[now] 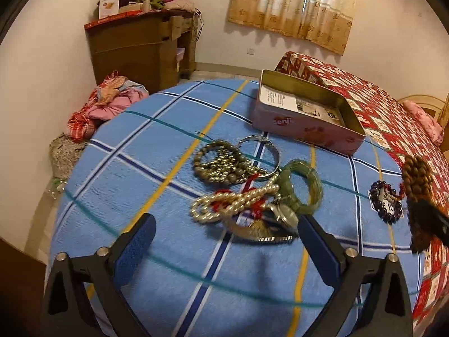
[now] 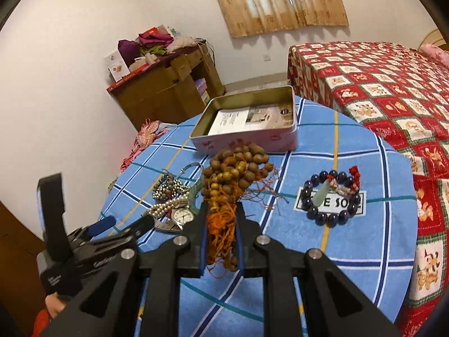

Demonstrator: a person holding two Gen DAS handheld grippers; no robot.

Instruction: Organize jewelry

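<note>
Our right gripper is clamped on the wooden bead strands, raised toward the open tin; our left gripper is spread above the tangled pile, likely next.

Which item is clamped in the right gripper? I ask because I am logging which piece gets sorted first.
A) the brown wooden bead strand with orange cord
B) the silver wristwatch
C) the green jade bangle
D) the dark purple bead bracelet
A: the right gripper has its jaws shut on the brown wooden bead strand with orange cord, held above the blue checked cloth, while the other three pieces lie on that cloth.
</note>
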